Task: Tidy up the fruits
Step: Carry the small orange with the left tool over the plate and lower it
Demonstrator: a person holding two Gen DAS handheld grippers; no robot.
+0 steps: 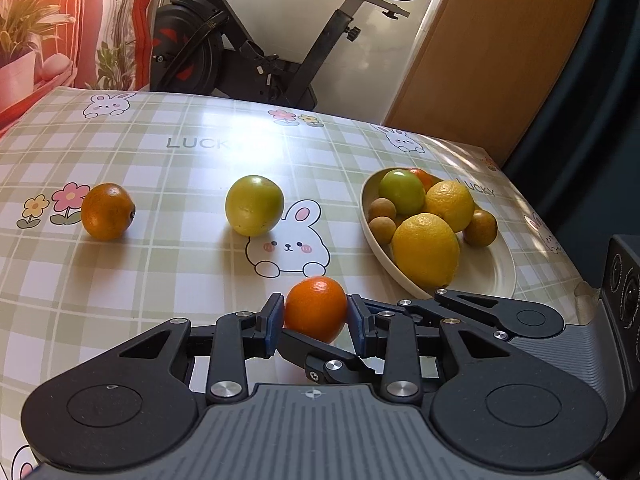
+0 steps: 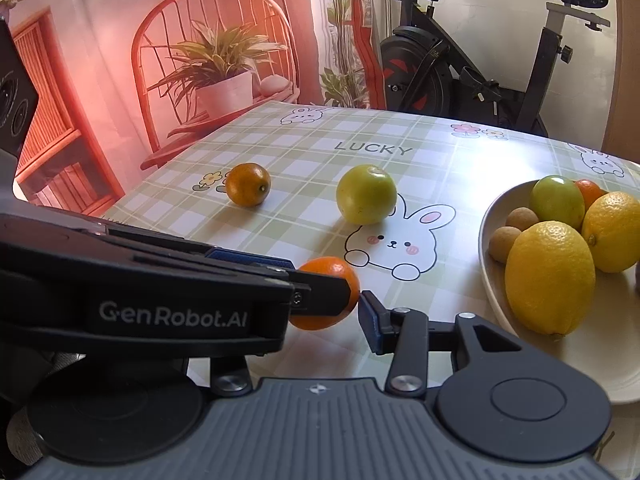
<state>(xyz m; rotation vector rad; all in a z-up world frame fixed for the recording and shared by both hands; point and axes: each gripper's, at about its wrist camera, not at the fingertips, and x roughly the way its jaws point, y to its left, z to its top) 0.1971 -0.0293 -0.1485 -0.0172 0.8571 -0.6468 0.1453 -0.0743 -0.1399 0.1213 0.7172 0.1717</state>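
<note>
Left wrist view: the left fingers [image 1: 273,322] are clenched on a small, round, bright orange mandarin [image 1: 316,308], one blue pad pressed against each side of it. The mandarin sits low between them, at or just above the counter [image 1: 160,272], which is covered in a glossy green-and-white plaid cloth printed with rabbits and flowers. A black part of the other tool crosses just under the mandarin, and more of its dark body lies just right of the fingers.

Beyond the fingers and a little left stands a round yellow-green fruit [image 1: 254,205], alone on the cloth. Farther left, well apart, lies a darker orange round fruit [image 1: 107,211]. Ahead and to the right is a cream oval bowl [image 1: 496,276] holding two yellow lemons [image 1: 426,250], a green fruit [image 1: 402,192] and several small brown round fruits [image 1: 382,210]. Past the counter's far edge stands a black exercise bike [image 1: 260,40].

In the right wrist view, the right fingers [image 2: 372,328] show only one blue pad, just beside the mandarin [image 2: 340,272]; the other finger is hidden behind the left tool, whose black tip [image 2: 320,294] covers the fruit's near side. Whether the right fingers grasp the mandarin cannot be told. The yellow-green fruit [image 2: 366,194] and the darker orange fruit [image 2: 248,184] lie beyond, and the bowl [image 2: 492,216] is to the right.
</note>
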